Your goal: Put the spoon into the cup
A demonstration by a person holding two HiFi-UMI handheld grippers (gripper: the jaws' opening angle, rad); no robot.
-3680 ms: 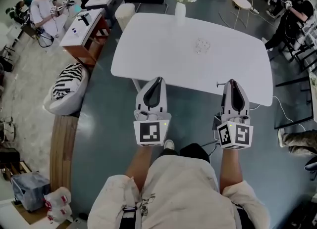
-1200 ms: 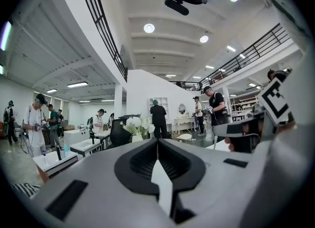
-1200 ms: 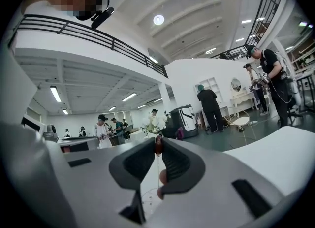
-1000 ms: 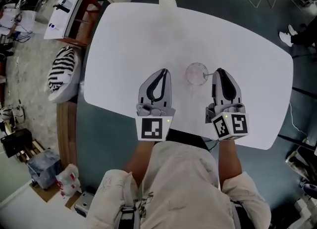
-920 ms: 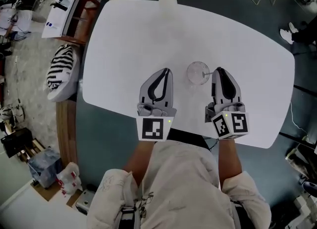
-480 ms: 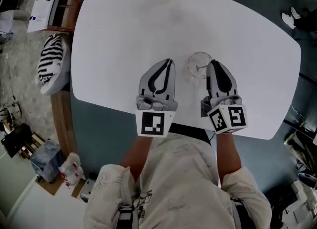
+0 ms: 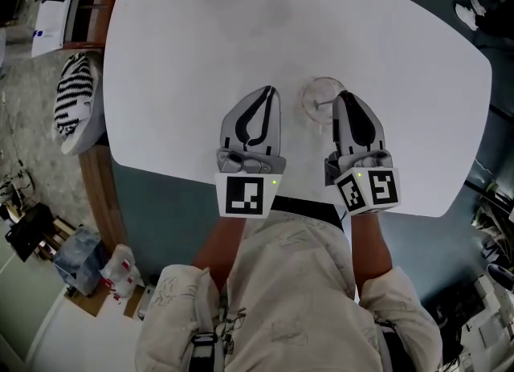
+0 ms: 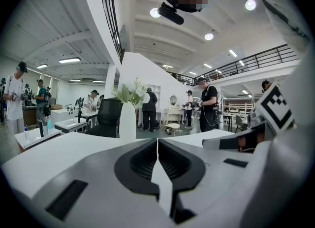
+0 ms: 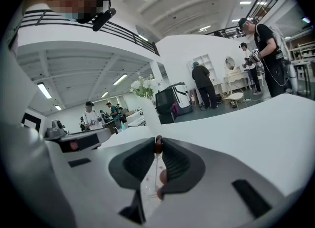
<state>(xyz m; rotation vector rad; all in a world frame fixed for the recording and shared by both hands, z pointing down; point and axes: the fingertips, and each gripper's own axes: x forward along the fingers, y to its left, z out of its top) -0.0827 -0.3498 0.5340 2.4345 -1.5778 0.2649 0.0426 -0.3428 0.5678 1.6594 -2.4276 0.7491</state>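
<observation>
The only print in sight is the black-and-white square marker on each gripper's cube. Your right gripper [image 7: 344, 97] sits just right of the cup [image 7: 320, 93], its jaws nearly together and pinching the spoon [image 7: 324, 105] at their tips. The thin handle sticks out sideways over the cup's mouth, and I cannot tell whether it touches the glass. Your left gripper [image 7: 269, 91] sits just left of the cup, jaws together with nothing between them. The cup stands towards the near edge of the table [image 7: 185, 49], with bare white top beyond it and on both sides. A vase [image 8: 127, 122] stands at the far edge, well beyond the cup, and a striped cushion [image 7: 71, 97] lies off the table, far to the cup's left.
</observation>
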